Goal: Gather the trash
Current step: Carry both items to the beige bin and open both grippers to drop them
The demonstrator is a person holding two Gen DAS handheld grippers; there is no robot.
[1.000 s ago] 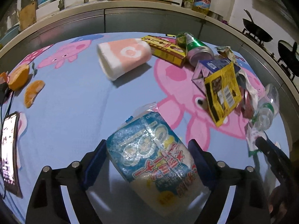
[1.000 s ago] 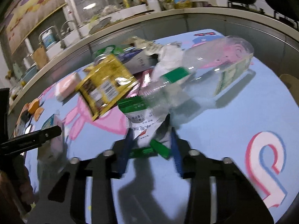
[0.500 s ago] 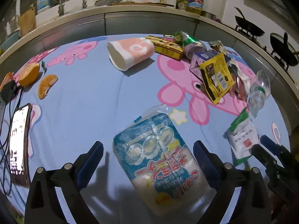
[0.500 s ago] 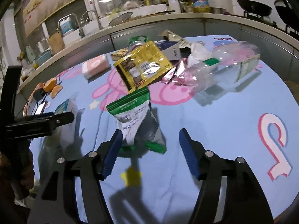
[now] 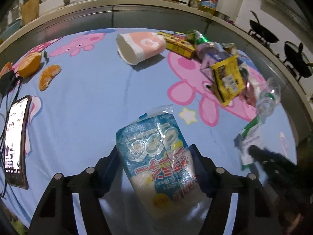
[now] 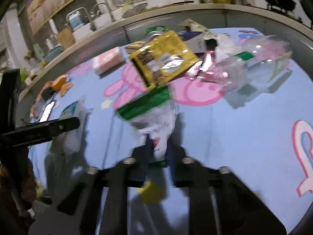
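My left gripper (image 5: 154, 156) is shut on a blue and white snack bag (image 5: 156, 156) over the blue cartoon tablecloth (image 5: 93, 90). My right gripper (image 6: 158, 148) is shut on a green and white wrapper (image 6: 154, 117), also seen in the left wrist view (image 5: 248, 137). A trash pile lies beyond: a yellow packet (image 6: 164, 62), a clear plastic bottle (image 6: 252, 64), a pink wrapper (image 6: 205, 66), a carton (image 6: 195, 39) and a green can (image 5: 203, 41).
A pink and white cup (image 5: 140, 47) lies on its side by a yellow box (image 5: 178, 43). Orange pieces (image 5: 49, 76) and a phone (image 5: 15, 141) with cables lie at the left. A kitchen counter (image 5: 137, 2) with bottles runs behind the table.
Both grippers were open half a second ago. The left has closed on the snack bag and the right has closed on the green and white wrapper.
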